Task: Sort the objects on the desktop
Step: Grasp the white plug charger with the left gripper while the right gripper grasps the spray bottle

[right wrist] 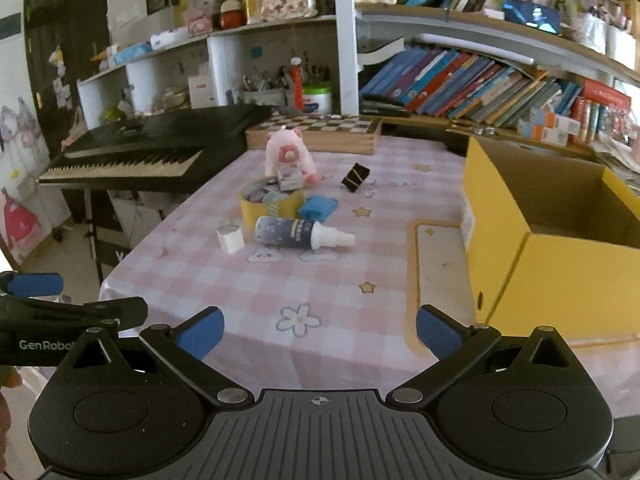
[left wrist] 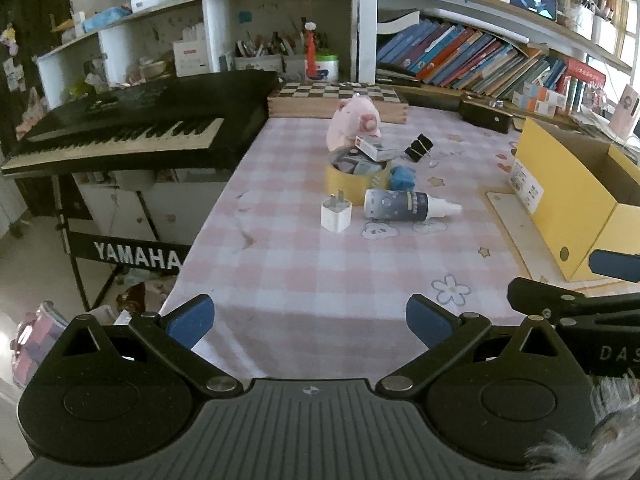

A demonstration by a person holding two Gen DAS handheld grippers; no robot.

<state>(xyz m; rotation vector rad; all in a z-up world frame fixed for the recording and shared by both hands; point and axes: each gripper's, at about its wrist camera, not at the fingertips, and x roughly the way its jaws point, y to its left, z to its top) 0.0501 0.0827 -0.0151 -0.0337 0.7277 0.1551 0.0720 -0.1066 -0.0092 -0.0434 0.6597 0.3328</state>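
Observation:
A cluster of small objects lies mid-table: a white charger plug (left wrist: pixel 336 213) (right wrist: pixel 230 237), a dark spray bottle (left wrist: pixel 408 204) (right wrist: pixel 300 233) on its side, a yellow tape roll (left wrist: pixel 356 176) (right wrist: pixel 270 202) with a small white box (left wrist: pixel 374 148) (right wrist: pixel 289 178) on it, a blue cloth (left wrist: pixel 402 178) (right wrist: pixel 318 208), a pink plush pig (left wrist: pixel 354 120) (right wrist: pixel 286 152) and a black binder clip (left wrist: pixel 419 147) (right wrist: pixel 355 177). An open yellow box (left wrist: pixel 572 200) (right wrist: pixel 560 236) stands at the right. My left gripper (left wrist: pixel 310 320) and right gripper (right wrist: pixel 318 330) are both open and empty, near the table's front edge.
A black Yamaha keyboard (left wrist: pixel 132 128) (right wrist: pixel 152 148) stands left of the pink checked tablecloth (left wrist: pixel 300 264) (right wrist: pixel 248 292). A chessboard box (left wrist: pixel 336 98) (right wrist: pixel 316 130) lies at the back. Bookshelves (left wrist: pixel 480 56) (right wrist: pixel 480 80) fill the wall behind. The right gripper's finger (left wrist: pixel 616 266) shows at the right.

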